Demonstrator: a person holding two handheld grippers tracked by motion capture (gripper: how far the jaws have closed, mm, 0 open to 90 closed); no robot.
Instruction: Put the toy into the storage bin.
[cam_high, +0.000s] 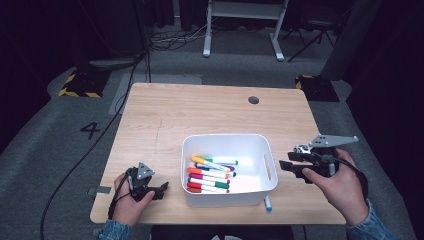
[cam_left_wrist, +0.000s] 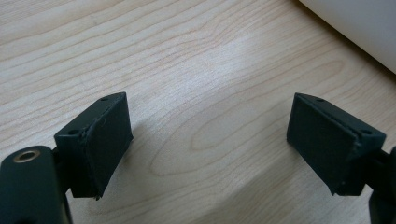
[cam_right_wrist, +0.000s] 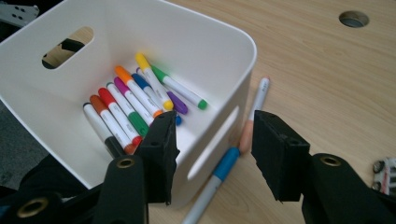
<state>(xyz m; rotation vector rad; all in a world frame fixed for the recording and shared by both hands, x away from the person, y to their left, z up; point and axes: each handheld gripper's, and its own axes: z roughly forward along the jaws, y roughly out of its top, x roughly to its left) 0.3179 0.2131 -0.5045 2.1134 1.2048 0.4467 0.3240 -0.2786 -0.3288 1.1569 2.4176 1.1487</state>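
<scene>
Both tongs (cam_high: 161, 188) (cam_high: 285, 166) open, empty

Left gripper (cam_high: 161, 189): matte black body, grey three-cornered plate on top, black cable trailing off the near left table edge; square black pads (cam_left_wrist: 108, 140), small screw holes on each jaw top, one brass-ringed bolt hole.
Right gripper (cam_high: 284, 165): black, larger grey three-cornered plate, black cable; brass-ringed holes at both jaw bases.
Person: blue denim sleeves (cam_high: 371, 227) at both wrists.

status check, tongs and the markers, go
Left tongs open, empty, over bare table. Right tongs open, empty, beside white bin. Markers in bin; blue-capped marker and another outside by its wall.
</scene>
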